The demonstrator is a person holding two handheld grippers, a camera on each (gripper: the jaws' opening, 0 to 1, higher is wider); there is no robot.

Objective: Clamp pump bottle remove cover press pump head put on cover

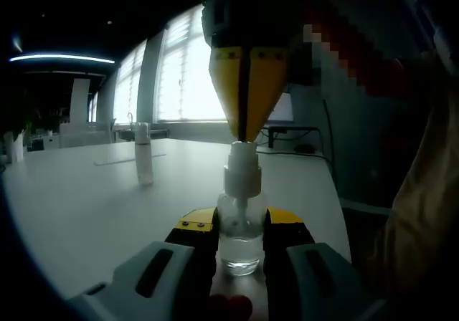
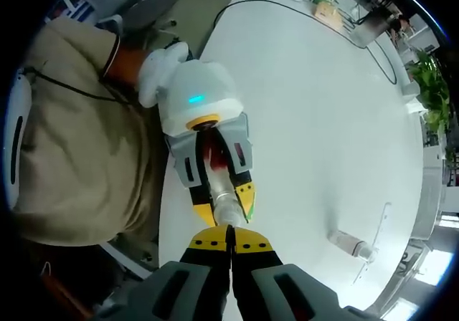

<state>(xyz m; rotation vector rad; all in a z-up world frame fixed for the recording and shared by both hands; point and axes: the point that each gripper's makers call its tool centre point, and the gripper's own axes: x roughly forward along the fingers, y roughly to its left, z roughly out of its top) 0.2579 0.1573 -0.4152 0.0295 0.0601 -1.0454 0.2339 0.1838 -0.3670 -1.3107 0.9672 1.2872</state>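
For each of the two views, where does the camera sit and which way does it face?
Left gripper view: low at table height, looking level across the white table; its left gripper clamps the pump bottle.
Right gripper view: above, looking down; its right gripper shut over the bottle; person's sleeve shows.
Shared: bottle, both grippers, table.

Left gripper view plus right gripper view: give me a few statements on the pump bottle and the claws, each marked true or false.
1. The left claw clamps the clear pump bottle by its body. True.
2. The right claw is wide open above the pump head. False: its yellow tips are shut, pointing down onto the pump head.
3. The pump bottle stands upright on the white table. True.
4. The cover is lying flat on the table. False: in the left gripper view it stands upright, apart from the bottle.
5. The table is dark wood. False: white.
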